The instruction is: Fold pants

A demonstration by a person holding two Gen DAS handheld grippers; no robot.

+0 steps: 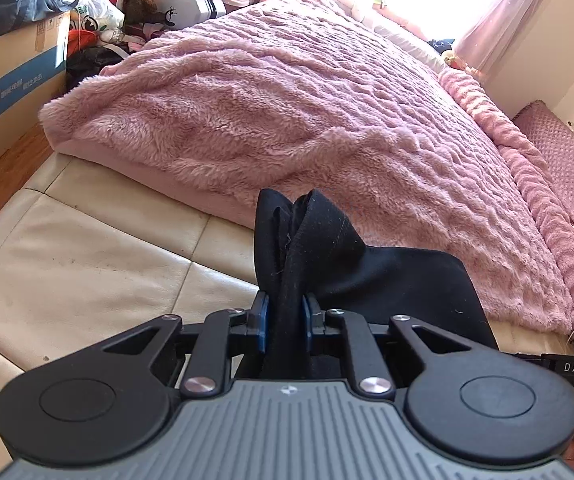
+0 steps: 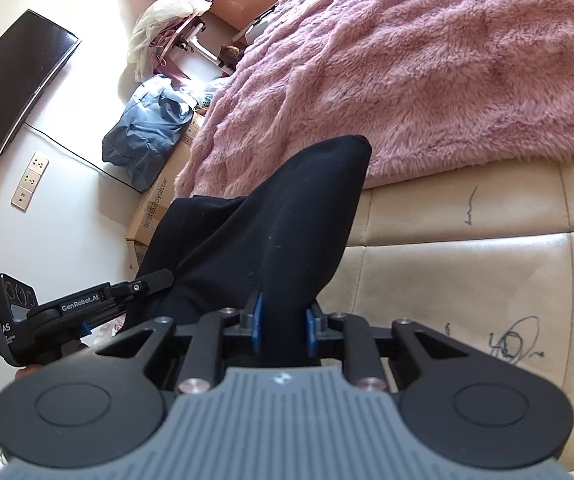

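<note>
Both grippers pinch the black pants (image 1: pixel 327 248): the left gripper (image 1: pixel 285 322) clamps bunched fabric between its blue pads, the right gripper (image 2: pixel 281 322) likewise, cloth raised over the pink blanket (image 1: pixel 307 100).

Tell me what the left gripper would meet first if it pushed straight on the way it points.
Apart from the black pants it is shut on, the left gripper would likely meet the pink blanket first, near its front edge. Depth is unclear, so the cream bed frame below could come first.
</note>
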